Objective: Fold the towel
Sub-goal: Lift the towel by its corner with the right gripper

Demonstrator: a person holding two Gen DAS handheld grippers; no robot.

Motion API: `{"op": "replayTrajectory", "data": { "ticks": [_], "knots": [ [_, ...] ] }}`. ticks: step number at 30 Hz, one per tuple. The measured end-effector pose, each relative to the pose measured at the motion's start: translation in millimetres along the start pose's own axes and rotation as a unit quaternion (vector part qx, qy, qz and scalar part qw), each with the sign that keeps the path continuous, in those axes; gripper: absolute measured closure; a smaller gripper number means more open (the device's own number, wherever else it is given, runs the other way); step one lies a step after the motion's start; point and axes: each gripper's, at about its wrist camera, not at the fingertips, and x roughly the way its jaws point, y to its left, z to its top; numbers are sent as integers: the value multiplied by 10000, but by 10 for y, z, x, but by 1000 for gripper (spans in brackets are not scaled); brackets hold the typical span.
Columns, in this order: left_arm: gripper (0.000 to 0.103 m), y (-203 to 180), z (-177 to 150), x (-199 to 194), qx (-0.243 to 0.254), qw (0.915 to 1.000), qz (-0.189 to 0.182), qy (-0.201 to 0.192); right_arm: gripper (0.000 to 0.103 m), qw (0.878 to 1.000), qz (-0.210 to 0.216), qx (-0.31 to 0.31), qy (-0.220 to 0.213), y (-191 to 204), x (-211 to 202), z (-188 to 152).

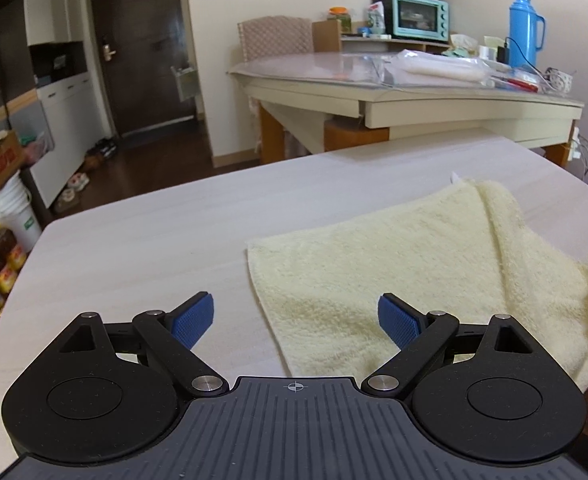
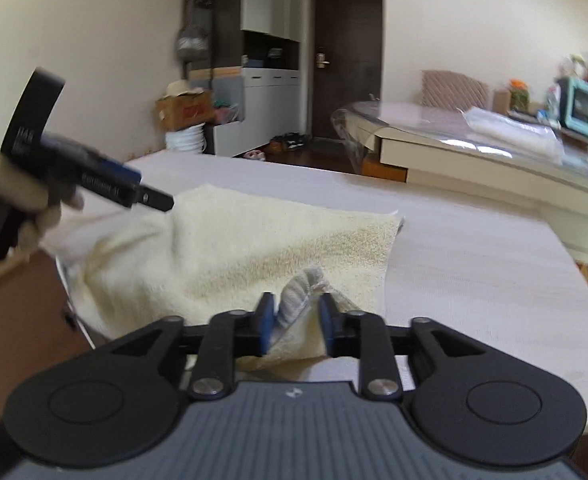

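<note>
Pale-yellow towel [image 1: 414, 280] lies on the light wood-grain table [image 1: 134, 240], partly folded over on its far right side. Left gripper [image 1: 296, 320] hovers above its near-left corner, jaws wide apart, nothing between them.

Right wrist view: right gripper [image 2: 296, 326] jaws parted, a towel corner between the blue pads [image 2: 266, 324], whether they press it I can't tell.

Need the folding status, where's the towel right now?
The towel lies on the pale table, right of the open left tool; one corner sits between the right tool pads.
</note>
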Motion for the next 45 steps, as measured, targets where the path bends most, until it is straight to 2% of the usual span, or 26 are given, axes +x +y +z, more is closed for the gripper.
{"op": "replayTrajectory", "data": {
  "ticks": [2, 6, 11, 13, 18, 19, 21, 22, 30, 34, 40, 42, 45],
  "knots": [
    [10, -5, -18, -46, 13, 10000, 40, 9, 57, 9996, 99, -272, -21, 27, -14, 30],
    [10, 4, -49, -129, 80, 9999, 113, 12, 56, 9978, 217, -627, 30, -32, -98, 44],
    [10, 0, -96, -254, 190, 9998, 89, 12, 55, 9856, 203, -1662, 230, -50, -172, 7],
    [10, -9, -111, -316, 262, 9997, 36, -7, 55, 9733, 231, -2254, 363, 4, -156, -15],
    [10, -60, -192, -455, 490, 9986, -132, -144, 55, 9480, 190, -3150, 423, 103, -198, -143],
    [10, -66, -211, -478, 537, 9982, -204, -182, 55, 9364, 136, -3483, 410, 149, -182, -203],
    [10, -77, -254, -543, 636, 9972, -344, -211, 56, 9259, 132, -3746, 470, 184, -156, -257],
    [10, -86, -274, -567, 717, 9964, -397, -237, 57, 9109, 58, -4102, 446, 237, -128, -335],
    [10, -95, -421, -738, 1355, 9864, -868, -334, 59, 8643, -133, -5000, 534, 386, 5, -556],
    [10, -81, -452, -803, 1493, 9833, -964, -389, 55, 8572, -309, -5113, 532, 406, 6, -629],
    [10, -107, -482, -826, 1667, 9782, -1136, -494, 57, 8471, -712, -5253, 383, 447, 131, -809],
    [11, -141, -512, -830, 1835, 9740, -1226, -517, 59, 8470, -748, -5254, 314, 466, 163, -807],
    [12, -166, -571, -865, 2124, 9648, -1445, -556, 74, 8492, -699, -5228, 254, 489, 155, -773]
  ]
}}
